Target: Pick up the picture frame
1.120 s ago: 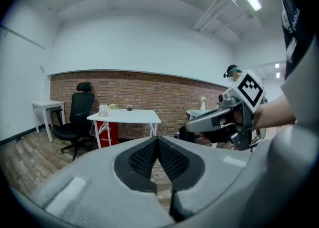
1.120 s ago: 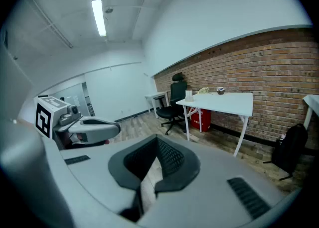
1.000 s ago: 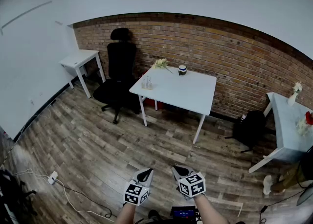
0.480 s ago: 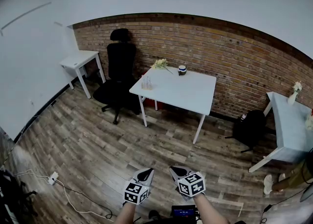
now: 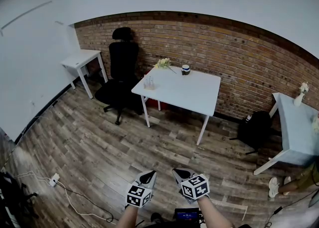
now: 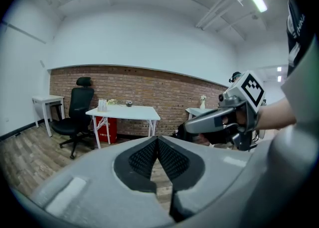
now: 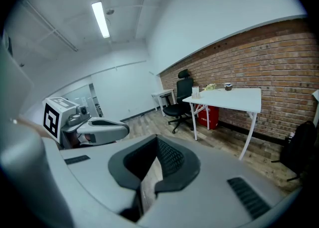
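Note:
Both grippers are held close together low in the head view, far from the white table [image 5: 197,95]. My left gripper [image 5: 148,176] is shut with nothing in it, and so is my right gripper [image 5: 180,173]. On the table's far left part stand a small clear upright item [image 5: 149,83], a bunch of pale flowers [image 5: 163,64] and a dark jar [image 5: 186,70]. I cannot make out a picture frame for certain at this distance. The left gripper view shows its jaws [image 6: 157,140] closed together, and the right gripper view shows the same [image 7: 157,145].
A black office chair [image 5: 121,72] stands left of the table by the brick wall. A small white side table [image 5: 79,60] is at the far left and a pale table [image 5: 294,127] at the right. A black backpack [image 5: 254,130] and a floor cable [image 5: 75,199] lie on the wooden floor.

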Demonstrator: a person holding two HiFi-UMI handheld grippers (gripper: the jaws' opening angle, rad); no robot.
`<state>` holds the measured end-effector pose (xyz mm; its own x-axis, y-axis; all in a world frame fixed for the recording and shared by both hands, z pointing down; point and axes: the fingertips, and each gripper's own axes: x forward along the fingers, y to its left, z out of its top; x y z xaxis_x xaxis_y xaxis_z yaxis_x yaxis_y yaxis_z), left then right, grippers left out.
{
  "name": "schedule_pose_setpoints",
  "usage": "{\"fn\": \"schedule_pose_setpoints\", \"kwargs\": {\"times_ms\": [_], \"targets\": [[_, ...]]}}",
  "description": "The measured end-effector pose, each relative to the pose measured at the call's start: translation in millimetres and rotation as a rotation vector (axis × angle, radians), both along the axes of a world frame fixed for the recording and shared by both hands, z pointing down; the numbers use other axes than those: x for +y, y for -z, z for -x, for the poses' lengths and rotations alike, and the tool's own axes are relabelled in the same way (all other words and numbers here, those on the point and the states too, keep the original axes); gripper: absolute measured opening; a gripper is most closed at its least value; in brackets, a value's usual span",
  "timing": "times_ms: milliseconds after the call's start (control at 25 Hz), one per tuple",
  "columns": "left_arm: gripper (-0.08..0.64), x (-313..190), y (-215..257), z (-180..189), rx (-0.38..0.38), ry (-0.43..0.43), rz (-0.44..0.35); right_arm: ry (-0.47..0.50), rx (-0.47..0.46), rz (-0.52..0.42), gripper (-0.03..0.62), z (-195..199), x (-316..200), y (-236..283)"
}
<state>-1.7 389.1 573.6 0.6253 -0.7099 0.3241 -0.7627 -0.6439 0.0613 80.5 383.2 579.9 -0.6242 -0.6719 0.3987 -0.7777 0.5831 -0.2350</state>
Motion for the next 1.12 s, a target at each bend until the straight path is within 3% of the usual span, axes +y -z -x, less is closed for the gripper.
{"fn": "schedule_pose_setpoints", "kwargs": {"times_ms": [1120], "targets": [[0.012,-26,-22,-39,-0.038,0.073,0.04,0.058,-0.005,0.033,0.009,-44,-34,-21]]}}
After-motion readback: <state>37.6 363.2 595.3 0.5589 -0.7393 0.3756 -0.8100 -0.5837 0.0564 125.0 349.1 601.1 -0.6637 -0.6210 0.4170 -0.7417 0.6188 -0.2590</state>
